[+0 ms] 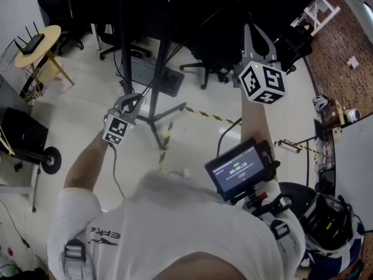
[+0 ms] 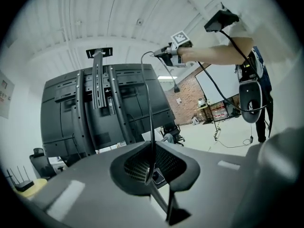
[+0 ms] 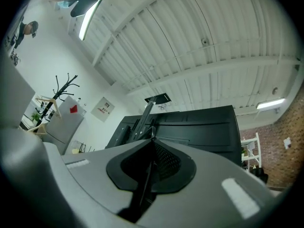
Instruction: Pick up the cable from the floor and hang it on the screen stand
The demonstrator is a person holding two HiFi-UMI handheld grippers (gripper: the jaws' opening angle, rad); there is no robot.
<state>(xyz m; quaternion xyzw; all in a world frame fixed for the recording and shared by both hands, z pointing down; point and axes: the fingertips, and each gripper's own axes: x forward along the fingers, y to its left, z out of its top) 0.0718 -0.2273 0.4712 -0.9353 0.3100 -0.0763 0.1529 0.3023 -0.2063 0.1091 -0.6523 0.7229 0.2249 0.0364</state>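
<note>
we hold the left gripper [image 1: 129,102] and the right gripper [image 1: 257,39] up in front of the screen stand [image 1: 156,92]. left fingers are pinched narrow on the thin black cable [image 2: 148,103]. it rises from them and arcs over to the right gripper, whose fingers are also closed on it. cable is strung in air between both grippers, near the stand; contact with it we cannot tell.

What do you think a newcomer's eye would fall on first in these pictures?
First, the big black screen on its stand, which fills the middle of both gripper views. Next, the thin black cable strung from the left claw up to the right claw, each shut on it. In the head view, a small lit monitor sits at the person's chest.
</note>
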